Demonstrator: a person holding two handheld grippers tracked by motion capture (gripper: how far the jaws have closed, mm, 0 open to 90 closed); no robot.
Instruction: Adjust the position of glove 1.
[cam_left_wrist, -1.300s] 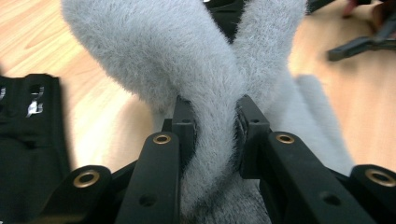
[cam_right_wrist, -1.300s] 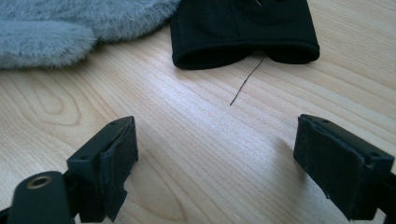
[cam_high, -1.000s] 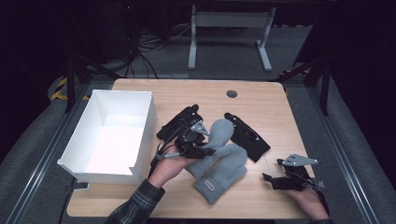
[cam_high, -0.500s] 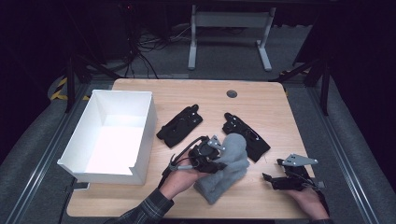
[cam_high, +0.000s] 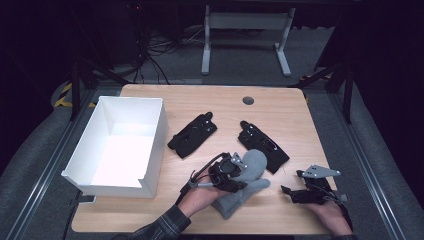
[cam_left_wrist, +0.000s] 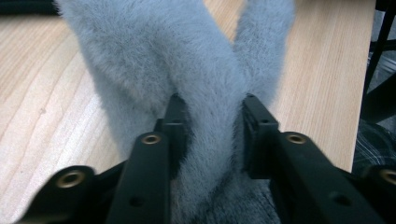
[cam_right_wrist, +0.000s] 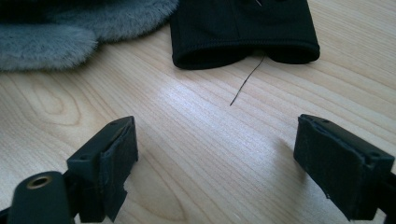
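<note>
Looking soft, light and floppy, the grey fleece glove (cam_high: 245, 182) lies at the desk's (cam_high: 200, 102) six o'clock edge, its thick middle gripped by the just-loosening left claw (cam_high: 241, 171), while the right claw (cam_high: 287, 191) gapes empty at four o'clock.

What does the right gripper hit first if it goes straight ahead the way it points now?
Probably bare table first, then the cuff of the black glove lying dead ahead. The right gripper is open with nothing between its fingers. The grey furry mitten sits off to the left of that line, though depth is hard to judge.
</note>
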